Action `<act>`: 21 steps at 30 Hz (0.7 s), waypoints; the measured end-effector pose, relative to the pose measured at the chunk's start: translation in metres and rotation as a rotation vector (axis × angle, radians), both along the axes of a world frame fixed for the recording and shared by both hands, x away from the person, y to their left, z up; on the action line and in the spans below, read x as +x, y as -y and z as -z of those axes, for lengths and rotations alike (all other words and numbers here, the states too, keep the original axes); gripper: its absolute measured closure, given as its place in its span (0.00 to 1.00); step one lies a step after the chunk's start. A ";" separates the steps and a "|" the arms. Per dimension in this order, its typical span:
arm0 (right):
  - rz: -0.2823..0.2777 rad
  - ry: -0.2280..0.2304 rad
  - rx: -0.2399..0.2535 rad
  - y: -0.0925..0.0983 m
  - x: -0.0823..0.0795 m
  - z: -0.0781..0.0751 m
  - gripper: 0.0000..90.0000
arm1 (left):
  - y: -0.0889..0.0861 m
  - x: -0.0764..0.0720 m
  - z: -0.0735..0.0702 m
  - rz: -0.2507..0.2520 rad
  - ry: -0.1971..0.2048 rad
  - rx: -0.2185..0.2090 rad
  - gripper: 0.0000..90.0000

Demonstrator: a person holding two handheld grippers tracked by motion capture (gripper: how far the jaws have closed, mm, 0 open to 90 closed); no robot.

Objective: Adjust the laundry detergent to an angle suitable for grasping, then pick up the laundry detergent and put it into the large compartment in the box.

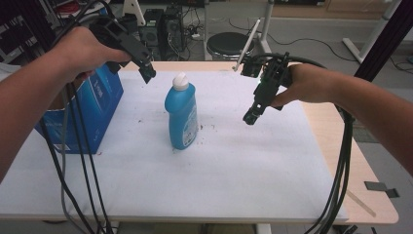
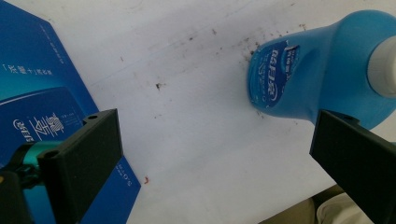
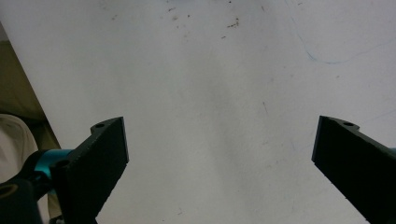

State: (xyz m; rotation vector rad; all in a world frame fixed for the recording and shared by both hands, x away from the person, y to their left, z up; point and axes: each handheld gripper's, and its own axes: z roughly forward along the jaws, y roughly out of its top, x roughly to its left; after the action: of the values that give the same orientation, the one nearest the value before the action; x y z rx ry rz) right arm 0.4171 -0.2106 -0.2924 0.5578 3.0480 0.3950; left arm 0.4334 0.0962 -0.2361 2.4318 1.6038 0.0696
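the blue detergent bottle (image 1: pixel 181 117) stands upright mid-table, beside the blue box (image 1: pixel 92 114). both the left gripper (image 1: pixel 146 73) and right gripper (image 1: pixel 251 116) hover wide-jawed, holding nothing; best to close squarely around the bottle's body.

A light wooden table (image 1: pixel 341 146) carries a white sheet (image 1: pixel 234 165) that covers most of its top, bare wood showing along the right edge. A blue bottle (image 1: pixel 181 114) with a white cap stands upright mid-sheet. Left of the bottle sits a blue box (image 1: pixel 92 117); small dark specks dot the sheet just beside the bottle.
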 end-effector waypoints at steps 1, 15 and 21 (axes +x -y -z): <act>-0.001 0.002 0.002 0.000 0.000 0.000 0.03 | 0.000 0.000 0.000 0.000 -0.001 0.001 0.03; 0.001 0.012 0.006 0.003 -0.004 -0.003 0.03 | 0.010 -0.006 -0.010 0.010 0.014 -0.004 0.03; 0.001 0.008 0.003 0.002 -0.004 -0.003 0.03 | 0.022 -0.010 -0.015 0.022 0.014 -0.028 0.03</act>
State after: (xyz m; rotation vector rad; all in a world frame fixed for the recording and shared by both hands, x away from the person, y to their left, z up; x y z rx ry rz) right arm 0.4132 -0.2125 -0.2894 0.5568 3.0393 0.4003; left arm 0.4233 0.0741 -0.2212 2.4213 1.5616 0.0600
